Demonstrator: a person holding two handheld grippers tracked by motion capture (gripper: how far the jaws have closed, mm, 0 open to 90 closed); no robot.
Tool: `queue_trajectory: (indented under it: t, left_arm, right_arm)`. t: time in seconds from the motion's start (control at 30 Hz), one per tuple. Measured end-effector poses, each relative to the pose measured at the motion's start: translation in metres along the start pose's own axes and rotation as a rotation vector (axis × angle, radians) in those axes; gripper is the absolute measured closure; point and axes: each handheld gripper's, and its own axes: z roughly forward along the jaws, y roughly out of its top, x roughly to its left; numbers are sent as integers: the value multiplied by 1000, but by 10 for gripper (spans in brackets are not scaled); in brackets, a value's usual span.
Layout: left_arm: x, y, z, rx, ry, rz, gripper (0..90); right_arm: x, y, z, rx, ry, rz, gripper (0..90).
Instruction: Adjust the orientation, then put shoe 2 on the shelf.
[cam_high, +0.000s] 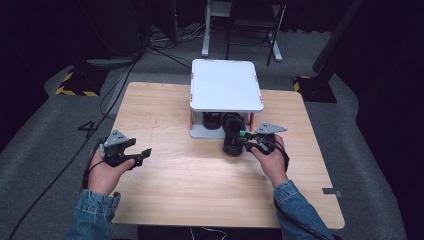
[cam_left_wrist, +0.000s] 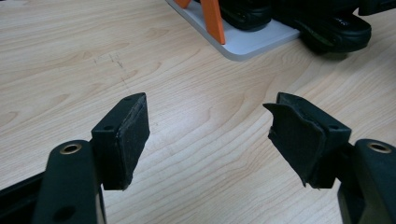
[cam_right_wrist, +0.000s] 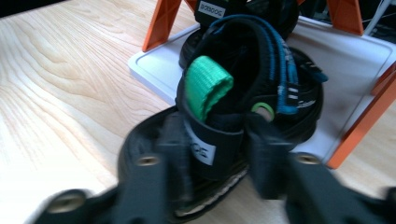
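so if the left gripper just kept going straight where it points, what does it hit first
Bare tabletop lies between the open jaws of the left gripper at first. Farther on, probably the white base of the small shelf or the black sandal hanging off its edge; depth is hard to judge.

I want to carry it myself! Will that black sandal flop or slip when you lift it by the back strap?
The sandal probably sags a little, since the right gripper pinches only its soft fabric heel strap. The thick sole looks stiff. Slipping seems unlikely: woven strap, padded fingers.
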Motion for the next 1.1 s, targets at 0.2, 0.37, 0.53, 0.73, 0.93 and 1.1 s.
queue_trajectory:
  t: [0.2, 0.37, 0.53, 0.73, 0.93, 1.1]
  left_arm:
    - [-1, 4, 6, 1, -16, 12, 286]
    - [-3, 9, 12, 3, -33, 19, 286]
    - [-6, 14, 17, 3, -51, 35, 285]
    - [-8, 18, 23, 9, -62, 40, 285]
    - [-8, 20, 26, 11, -69, 50, 285]
    - [-7, 19, 25, 8, -67, 43, 285]
  right_arm:
    - [15, 7, -17, -26, -27, -9, 382]
    - [28, 10, -45, 1, -95, -44, 404]
    - [43, 3, -60, 38, -75, -55, 484]
    - [58, -15, -53, 113, -72, -88, 537]
    - [66, -31, -33, 234, -15, -91, 634]
    - [68, -37, -16, 293, 1, -76, 651]
